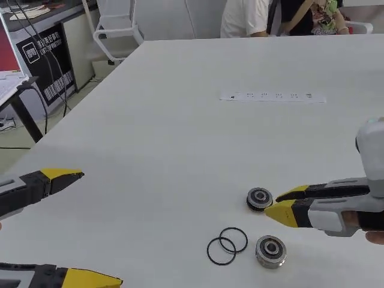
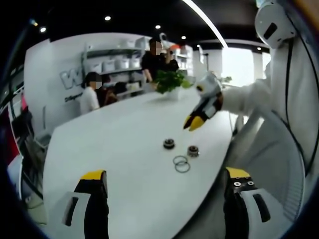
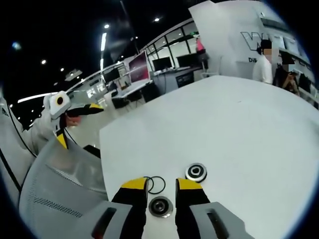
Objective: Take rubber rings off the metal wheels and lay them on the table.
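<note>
Two small metal wheels lie on the white table (image 1: pixel 180 138). The farther wheel (image 1: pixel 259 198) has a dark rim, while the nearer wheel (image 1: pixel 270 251) looks grey all over. Two loose black rubber rings (image 1: pixel 227 245) overlap just left of the nearer one. My right gripper (image 1: pixel 273 203) hovers with its yellow tips right beside the dark-rimmed wheel, open by a narrow gap and holding nothing. In the right gripper view the gripper (image 3: pixel 162 183) frames one wheel (image 3: pixel 160 206), with the other wheel (image 3: pixel 196 172) and the rings (image 3: pixel 154 184) beyond. My left gripper (image 1: pixel 99 228) stands wide open and holds nothing, far left of the wheels (image 2: pixel 169 143).
A white socket strip (image 1: pixel 273 96) sits flush in the table farther back. People (image 1: pixel 243 18) stand at the far end. A white chair (image 1: pixel 117 27) and a desk with cables (image 1: pixel 36 54) lie off the table's left edge.
</note>
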Available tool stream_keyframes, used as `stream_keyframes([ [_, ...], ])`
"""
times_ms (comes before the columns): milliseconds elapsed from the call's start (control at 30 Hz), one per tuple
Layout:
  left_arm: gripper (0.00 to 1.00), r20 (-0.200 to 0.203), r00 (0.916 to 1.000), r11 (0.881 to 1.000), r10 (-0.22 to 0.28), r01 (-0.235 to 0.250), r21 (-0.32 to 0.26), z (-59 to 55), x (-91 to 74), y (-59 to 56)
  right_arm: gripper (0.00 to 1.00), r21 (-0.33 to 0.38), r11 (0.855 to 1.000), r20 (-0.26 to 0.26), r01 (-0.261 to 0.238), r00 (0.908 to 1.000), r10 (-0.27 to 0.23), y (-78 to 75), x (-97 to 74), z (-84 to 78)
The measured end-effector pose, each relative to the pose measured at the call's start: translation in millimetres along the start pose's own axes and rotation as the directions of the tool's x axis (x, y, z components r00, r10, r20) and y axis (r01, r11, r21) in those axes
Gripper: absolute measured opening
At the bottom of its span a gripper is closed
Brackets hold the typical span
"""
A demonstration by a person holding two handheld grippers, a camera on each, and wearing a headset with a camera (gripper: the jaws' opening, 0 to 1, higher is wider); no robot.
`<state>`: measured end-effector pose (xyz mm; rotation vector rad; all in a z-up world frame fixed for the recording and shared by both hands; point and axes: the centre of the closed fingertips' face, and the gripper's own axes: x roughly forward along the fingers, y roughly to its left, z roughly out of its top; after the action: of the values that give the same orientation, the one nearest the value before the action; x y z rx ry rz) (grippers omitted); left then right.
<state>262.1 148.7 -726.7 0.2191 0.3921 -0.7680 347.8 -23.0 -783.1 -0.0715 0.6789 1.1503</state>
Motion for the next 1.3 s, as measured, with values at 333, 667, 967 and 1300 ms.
stream_keyframes([
  [333,0.98,-0.007,0.9998,1.000,-0.020,0.020,0.020,3.6,5.6,-1.2,0.26,-0.045,0.998,0.042,0.051,0.9979,-0.049,-5.8,-18.7,10.4],
  [667,0.98,0.004,0.9992,0.998,-0.040,0.040,0.047,17.4,12.4,1.2,0.34,-0.082,0.994,0.061,0.065,0.9963,-0.060,-13.1,-25.9,11.2],
  [967,0.97,0.028,0.9970,0.992,-0.073,0.069,0.107,38.7,27.8,11.1,0.36,-0.099,0.993,0.035,0.069,0.9972,-0.066,-28.8,-24.2,-2.6],
  [1300,0.91,0.094,0.9863,0.983,-0.136,0.122,0.141,79.2,61.3,20.7,0.36,-0.080,0.994,0.049,0.080,0.9959,-0.076,-47.6,-18.5,-10.0],
])
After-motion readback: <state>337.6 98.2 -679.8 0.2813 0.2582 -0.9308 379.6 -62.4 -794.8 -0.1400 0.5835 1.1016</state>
